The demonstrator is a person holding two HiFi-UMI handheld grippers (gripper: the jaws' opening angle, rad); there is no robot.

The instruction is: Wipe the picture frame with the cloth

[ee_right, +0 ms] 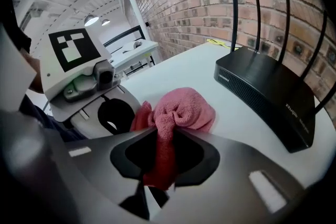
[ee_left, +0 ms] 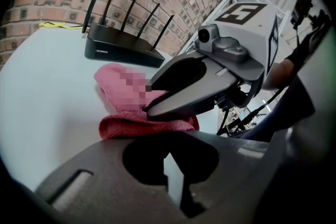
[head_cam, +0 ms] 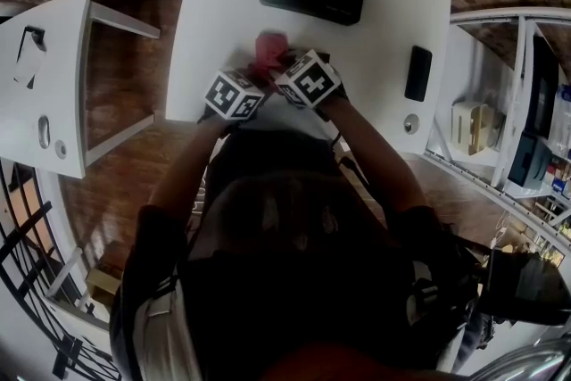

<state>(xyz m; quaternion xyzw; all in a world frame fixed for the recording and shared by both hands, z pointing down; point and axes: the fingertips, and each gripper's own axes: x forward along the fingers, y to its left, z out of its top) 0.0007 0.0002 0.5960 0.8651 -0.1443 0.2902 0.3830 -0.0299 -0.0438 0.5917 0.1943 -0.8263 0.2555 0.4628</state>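
Cloth [ee_right: 178, 113], pink terry, is pinched in my right gripper [ee_right: 164, 132]. Its jaws are closed on a bunched fold that runs back between them, while the rest swells into a rumpled lump just past their tips and rests on the white table [head_cam: 223, 31]. The grip is narrow, with the pads pressing the fabric from both sides.

My left gripper [ee_left: 173, 136] has its jaws pressed together. A pale sliver shows in the opening behind their tips, but I cannot tell what it is. From this tool the cloth lies just ahead of the tips and a little to the left, flat on the tabletop. My right gripper comes in from the right, its dark jaws angled down onto the fabric close in front of my left jaws.

From above, the two marker cubes, left [head_cam: 234, 95] and right [head_cam: 309, 78], sit side by side and almost touch, with the cloth showing just beyond and between them.

Beyond the cloth, further from both tools, a black router [ee_right: 268, 92] stands with its aerials raised against a brick wall [ee_right: 210, 2]. It is to the right ahead of my right gripper and to the left ahead of my left one. A yellow cable [ee_left: 55, 24] lies at the table's far edge, left of the router. Off to the right of my right gripper, near the table's edge, lies a flat black phone [head_cam: 417, 73].
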